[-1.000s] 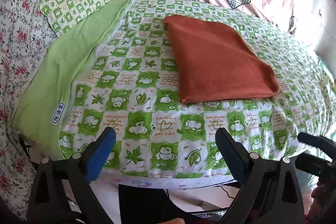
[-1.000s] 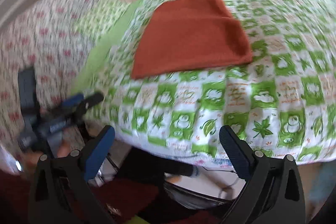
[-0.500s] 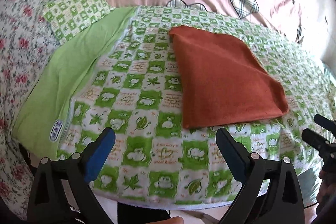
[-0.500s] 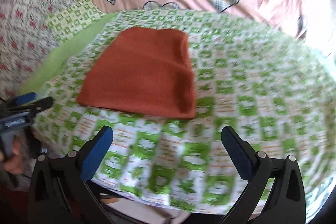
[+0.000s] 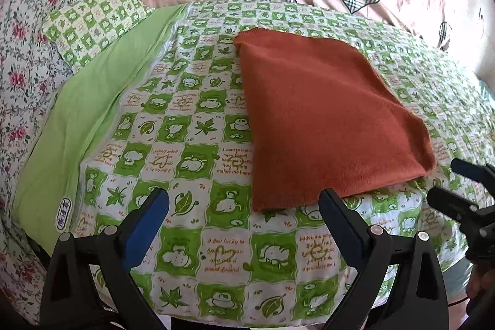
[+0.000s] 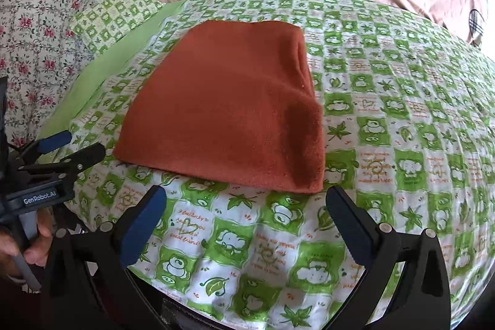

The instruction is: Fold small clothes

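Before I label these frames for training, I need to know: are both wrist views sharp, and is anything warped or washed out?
Left wrist view: sharp; fisheye bows the green checked quilt, the right edge is washed out by bright light, and the orange cloth is evenly lit. Right wrist view: equally sharp, the same barrel bend, black vignette in the corners, and the top right is overexposed.

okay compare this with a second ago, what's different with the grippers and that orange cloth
Both grippers moved in over the bed toward the orange cloth. The right hand-held gripper swung right from the bed's left side and now faces the cloth's near edge. The left hand-held gripper advanced too. Nothing was grasped: both are open, and the cloth lies flat on the green patterned quilt as before.
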The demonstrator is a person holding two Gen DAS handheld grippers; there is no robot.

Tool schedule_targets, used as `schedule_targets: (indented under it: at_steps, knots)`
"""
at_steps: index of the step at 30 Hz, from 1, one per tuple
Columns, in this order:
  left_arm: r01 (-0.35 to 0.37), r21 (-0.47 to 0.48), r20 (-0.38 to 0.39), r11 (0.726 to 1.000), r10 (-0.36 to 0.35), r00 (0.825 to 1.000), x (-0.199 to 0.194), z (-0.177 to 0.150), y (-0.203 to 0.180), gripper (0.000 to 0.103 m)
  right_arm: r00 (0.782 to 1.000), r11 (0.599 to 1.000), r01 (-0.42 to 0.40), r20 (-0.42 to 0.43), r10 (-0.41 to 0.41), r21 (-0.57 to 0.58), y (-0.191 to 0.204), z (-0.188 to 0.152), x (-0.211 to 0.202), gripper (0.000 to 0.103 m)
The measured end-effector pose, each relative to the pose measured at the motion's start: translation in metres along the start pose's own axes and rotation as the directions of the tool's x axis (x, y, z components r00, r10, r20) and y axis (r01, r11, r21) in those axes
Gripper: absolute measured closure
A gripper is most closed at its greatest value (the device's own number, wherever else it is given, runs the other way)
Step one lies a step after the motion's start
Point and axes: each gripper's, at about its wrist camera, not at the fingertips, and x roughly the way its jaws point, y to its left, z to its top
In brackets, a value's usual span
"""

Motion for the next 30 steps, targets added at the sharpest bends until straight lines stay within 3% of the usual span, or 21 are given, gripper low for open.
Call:
schedule_targets:
  at_steps: [3, 9, 30]
  knots:
    - [-0.011, 0.020, -0.008, 1.000, 0.012, 1.000, 0.004, 0.002, -0.005, 0.005, 1.000, 1.000, 0.019, 0.015, -0.019, -0.006, -0.001, 0.002, 0.001, 0.000]
    - [-0.018, 0.050, -0.014, 0.999, 0.019, 1.000, 0.009, 0.009, -0.013, 0.005, 0.997, 0.998, 0.065, -0.043, -0.066, -0.007, -0.005, 0.009, 0.013, 0.000]
    - [-0.062, 0.060, -0.024, 0.996, 0.064, 0.998, 0.024, 0.025, -0.015, 0.004, 0.997, 0.998, 0.061, -0.046, -0.063, -0.032, -0.003, 0.030, 0.031, 0.000]
